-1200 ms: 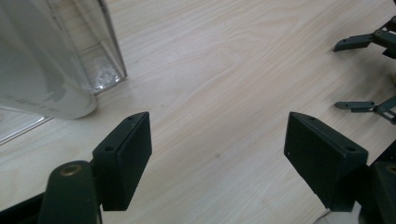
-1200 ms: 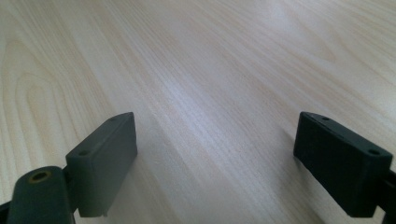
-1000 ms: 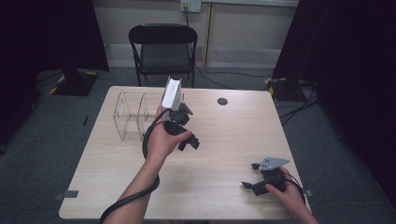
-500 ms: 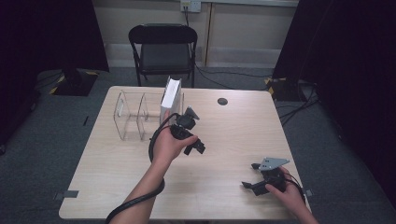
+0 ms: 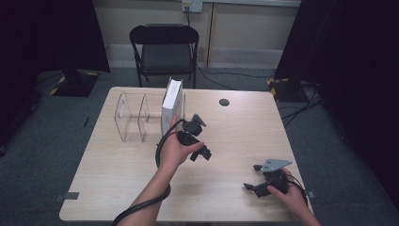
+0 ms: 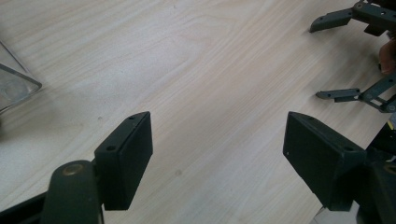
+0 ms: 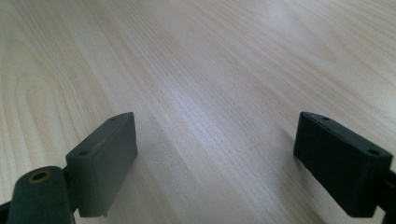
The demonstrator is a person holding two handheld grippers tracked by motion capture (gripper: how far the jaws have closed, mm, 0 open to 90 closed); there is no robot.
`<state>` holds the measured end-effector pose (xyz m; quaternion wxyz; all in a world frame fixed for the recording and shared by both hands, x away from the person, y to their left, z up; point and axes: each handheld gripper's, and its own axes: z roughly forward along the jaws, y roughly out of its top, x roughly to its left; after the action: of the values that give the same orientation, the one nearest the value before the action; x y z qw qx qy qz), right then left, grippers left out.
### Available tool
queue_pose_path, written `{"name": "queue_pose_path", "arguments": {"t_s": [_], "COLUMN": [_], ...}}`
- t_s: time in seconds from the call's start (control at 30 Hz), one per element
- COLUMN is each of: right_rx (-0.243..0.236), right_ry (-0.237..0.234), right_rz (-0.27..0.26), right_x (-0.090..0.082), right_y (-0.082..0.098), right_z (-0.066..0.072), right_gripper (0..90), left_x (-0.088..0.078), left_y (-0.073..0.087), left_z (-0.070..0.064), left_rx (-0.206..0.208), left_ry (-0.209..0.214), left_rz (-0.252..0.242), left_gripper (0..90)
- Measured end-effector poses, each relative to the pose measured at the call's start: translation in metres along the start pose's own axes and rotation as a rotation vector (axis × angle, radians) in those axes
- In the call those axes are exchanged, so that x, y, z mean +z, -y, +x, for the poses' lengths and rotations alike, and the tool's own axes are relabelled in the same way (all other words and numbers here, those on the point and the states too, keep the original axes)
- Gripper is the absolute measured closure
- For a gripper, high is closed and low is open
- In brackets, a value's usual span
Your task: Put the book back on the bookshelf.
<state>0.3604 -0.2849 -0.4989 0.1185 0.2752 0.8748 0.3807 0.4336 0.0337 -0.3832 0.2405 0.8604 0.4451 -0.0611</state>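
On wooden table (image 5: 117,188), white book (image 5: 171,104) upright in clear rack (image 5: 131,120), no legible writing

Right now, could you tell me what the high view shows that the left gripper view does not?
High view alone: the white book upright in the clear rack's right end, a chair, and the left tongs from outside. Left gripper view alone: those tongs close up, open over bare wood. Both: the table, the rack, the right tongs.

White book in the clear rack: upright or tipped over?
Upright. The white book stands on its edge in the rightmost slot of the clear rack, spine toward the camera.
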Motion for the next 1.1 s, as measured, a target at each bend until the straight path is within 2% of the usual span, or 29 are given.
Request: {"name": "queue_pose_path", "arguments": {"t_s": [0.3, 0.37, 0.53, 0.67, 0.77, 1.0, 1.07, 1.1], "right_rx": [-0.001, -0.001, -0.003, -0.006, -0.006, -0.007, -0.007, -0.007], "right_ry": [-0.001, -0.001, -0.004, -0.005, -0.006, -0.007, -0.008, -0.008], "right_rz": [0.001, 0.001, 0.001, 0.0, 0.0, -0.001, -0.001, -0.001], "right_x": [0.0, 0.0, 0.0, 0.0, 0.0, 0.0, 0.0, 0.0], "right_y": [0.0, 0.0, 0.0, 0.0, 0.0, 0.0, 0.0, 0.0], "right_z": [0.0, 0.0, 0.0, 0.001, 0.001, 0.001, 0.001, 0.001], "right_gripper": [12.7, 12.7, 12.7, 12.7, 12.7, 12.7, 12.7, 12.7], "left_x": [0.013, 0.016, 0.025, 0.031, 0.035, 0.045, 0.048, 0.05], "left_y": [0.002, 0.003, 0.005, 0.005, 0.006, 0.008, 0.009, 0.009], "left_z": [-0.002, -0.002, -0.005, -0.005, -0.006, -0.008, -0.008, -0.009], "left_rx": [-0.001, 0.01, 0.0, 0.014, 0.004, 0.016, 0.031, 0.023], "left_ry": [0.006, 0.007, 0.023, 0.028, 0.032, 0.037, 0.028, 0.021], "left_rz": [0.009, 0.018, 0.018, 0.03, 0.019, 0.027, 0.022, 0.004], "left_gripper": [24.2, 24.6, 24.4, 24.4, 24.4, 24.2, 24.2, 24.3]}}
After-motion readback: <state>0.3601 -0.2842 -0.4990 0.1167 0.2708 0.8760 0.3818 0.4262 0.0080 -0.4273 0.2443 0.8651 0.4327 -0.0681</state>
